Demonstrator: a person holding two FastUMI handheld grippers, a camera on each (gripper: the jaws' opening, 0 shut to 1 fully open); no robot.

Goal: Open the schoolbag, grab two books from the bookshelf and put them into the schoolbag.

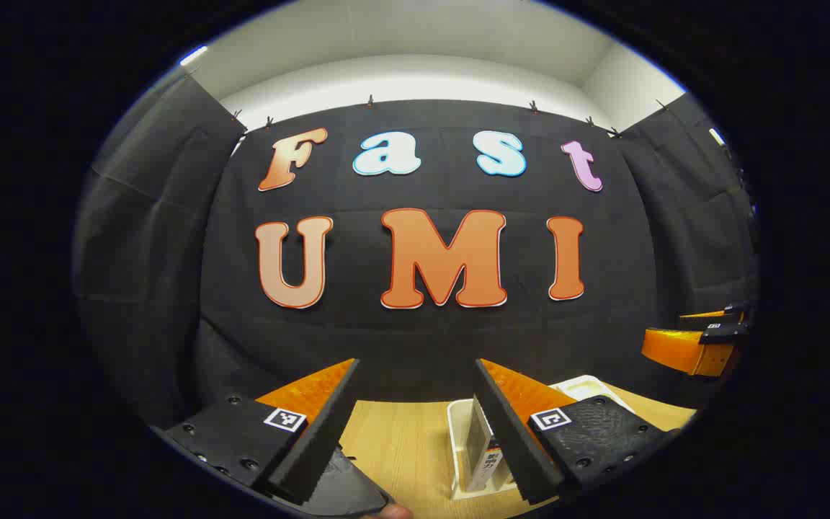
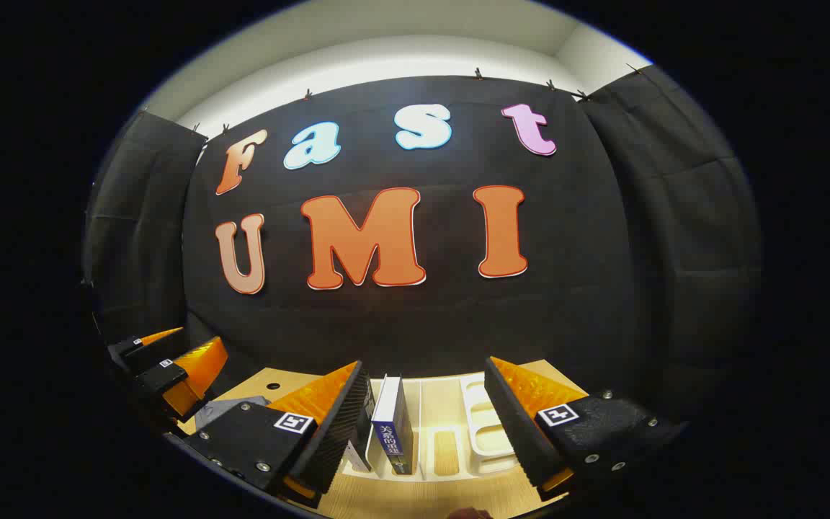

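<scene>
My left gripper (image 1: 416,375) is open and holds nothing, raised over the wooden table (image 1: 400,440). Past its right finger, the white bookshelf rack (image 1: 457,425) holds an upright book (image 1: 485,455). A dark edge of the schoolbag (image 1: 349,481) lies under its left finger. My right gripper (image 2: 424,371) is also open and empty, facing the white rack (image 2: 483,425). A blue-spined book (image 2: 393,425) stands upright in the rack between its fingers without touching them. A second, pale book (image 2: 357,453) leans beside the left finger. The grey schoolbag (image 2: 231,411) lies to the left.
Each gripper shows in the other's view: the right one (image 1: 696,344) far right, the left one (image 2: 173,371) far left. The table ends at the black cloth wall just behind the rack. A small round hole (image 2: 273,386) marks the tabletop.
</scene>
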